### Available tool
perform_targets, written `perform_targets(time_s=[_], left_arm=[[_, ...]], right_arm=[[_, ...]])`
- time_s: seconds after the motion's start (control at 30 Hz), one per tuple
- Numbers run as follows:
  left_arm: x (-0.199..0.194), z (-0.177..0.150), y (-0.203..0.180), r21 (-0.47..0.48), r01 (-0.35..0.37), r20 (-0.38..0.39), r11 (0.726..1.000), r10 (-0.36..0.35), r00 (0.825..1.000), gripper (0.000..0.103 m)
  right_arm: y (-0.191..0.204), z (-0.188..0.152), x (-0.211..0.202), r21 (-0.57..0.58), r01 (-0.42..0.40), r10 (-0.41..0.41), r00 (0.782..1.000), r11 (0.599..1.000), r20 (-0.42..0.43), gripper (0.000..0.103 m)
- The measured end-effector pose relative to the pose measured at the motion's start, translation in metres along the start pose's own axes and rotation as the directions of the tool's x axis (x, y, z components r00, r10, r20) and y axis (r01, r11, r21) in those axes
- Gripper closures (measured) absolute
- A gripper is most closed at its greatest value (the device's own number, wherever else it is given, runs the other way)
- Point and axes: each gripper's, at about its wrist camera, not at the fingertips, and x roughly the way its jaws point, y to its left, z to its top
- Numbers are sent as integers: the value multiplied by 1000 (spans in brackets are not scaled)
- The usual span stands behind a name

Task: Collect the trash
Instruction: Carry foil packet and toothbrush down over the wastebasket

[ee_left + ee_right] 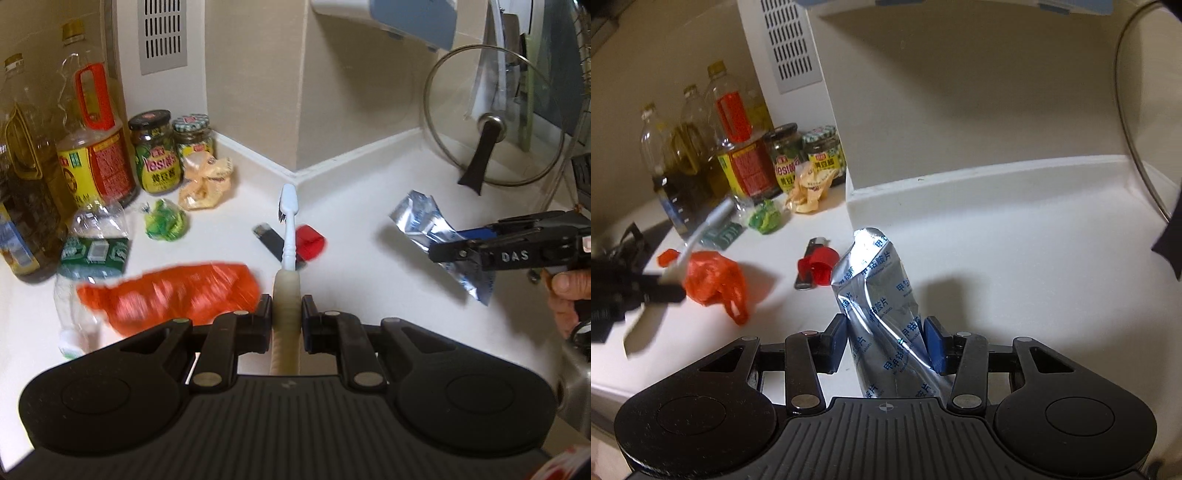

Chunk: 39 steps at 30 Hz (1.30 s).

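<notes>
Left tool [287, 317] clamps ribbed toothbrush [289, 236]; right tool [884, 341] pinches crinkled foil pouch [877, 288].

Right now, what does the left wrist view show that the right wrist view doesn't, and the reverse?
Left only: the whole glass lid leaning at the wall, a green-labelled empty bottle lying beside the bag, and a hand on the right tongs.
Right only: the printed face of the foil pouch pinched in the right tongs.
Both: toothbrush in the left tongs, orange bag, red cap, lighter, green wrapper, jars, oil bottles.
</notes>
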Motion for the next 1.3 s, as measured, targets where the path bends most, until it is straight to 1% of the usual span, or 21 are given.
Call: perform_targets(time_s=[0.1,0.3,0.47,0.63,0.8,0.87,0.97,1.07,1.17,1.3], left_arm=[[-8,-15,-9,-10,18,-6,1000,-18,1000,89],[-28,-50,-21,-13,83,-18,996,-83,996,89],[-47,-86,-20,0,126,-38,992,-126,991,89],[-68,-127,-11,10,150,-76,989,-148,986,89],[-79,-167,1,7,154,-123,988,-152,981,89],[-78,-182,5,2,150,-150,989,-148,978,89],[-73,-201,11,-12,140,-192,990,-140,971,89],[-63,-215,16,-45,125,-224,991,-132,966,89],[-53,-224,19,-75,101,-252,992,-117,961,89],[-36,-236,20,-92,83,-293,992,-107,950,89]], right_arm=[[13,-8,-12,35,-19,19,1000,999,12,58],[53,-37,-48,84,-17,14,999,996,32,58],[87,-75,-68,167,-5,-1,999,986,33,58],[128,-120,-76,208,22,-24,1000,978,7,58],[169,-166,-67,203,87,-79,996,975,-49,58],[179,-183,-61,207,109,-96,993,972,-72,58],[192,-201,-49,177,143,-126,987,974,-100,58],[195,-214,-31,153,159,-138,981,975,-138,58],[197,-224,-13,97,177,-159,973,979,-168,58],[193,-237,10,54,204,-188,958,978,-216,58]])
